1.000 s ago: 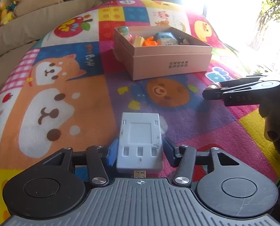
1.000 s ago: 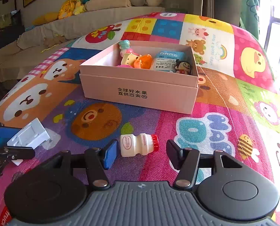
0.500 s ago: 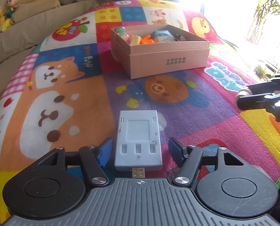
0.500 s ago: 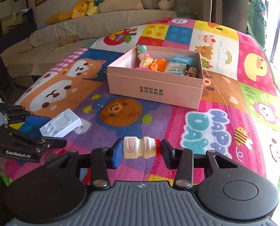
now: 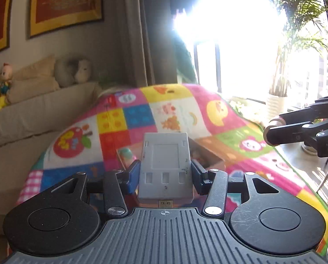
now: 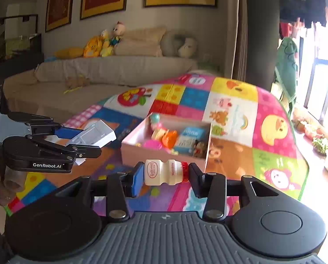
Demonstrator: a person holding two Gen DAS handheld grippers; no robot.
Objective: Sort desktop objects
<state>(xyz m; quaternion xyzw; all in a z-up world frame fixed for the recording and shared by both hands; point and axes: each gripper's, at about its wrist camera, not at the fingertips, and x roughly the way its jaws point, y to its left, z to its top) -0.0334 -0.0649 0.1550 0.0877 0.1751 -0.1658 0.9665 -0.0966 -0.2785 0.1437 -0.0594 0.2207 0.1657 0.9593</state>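
Observation:
A white plastic case (image 5: 165, 165) sits lengthwise between the pads of my left gripper (image 5: 165, 173), whose jaws are closing and press on its sides; it is lifted off the mat. From the right wrist view the same case (image 6: 95, 132) shows in the left gripper (image 6: 90, 142), held above the mat to the left of the box. My right gripper (image 6: 166, 177) is shut on a small yogurt bottle (image 6: 161, 172) with a red cap, gripped end to end, in the air in front of the pink box (image 6: 164, 156). The box holds several small toys and a blue packet.
A colourful cartoon play mat (image 6: 271, 129) covers the table. Behind it runs a beige sofa (image 6: 119, 70) with plush toys (image 6: 102, 44). A bright window and potted plant (image 5: 278, 101) are on the right, where the right gripper (image 5: 274, 125) shows.
Both grippers have risen off the mat and tilted upward. The left one closed on the white case and lifted it; the right one carries the bottle higher, toward the box.

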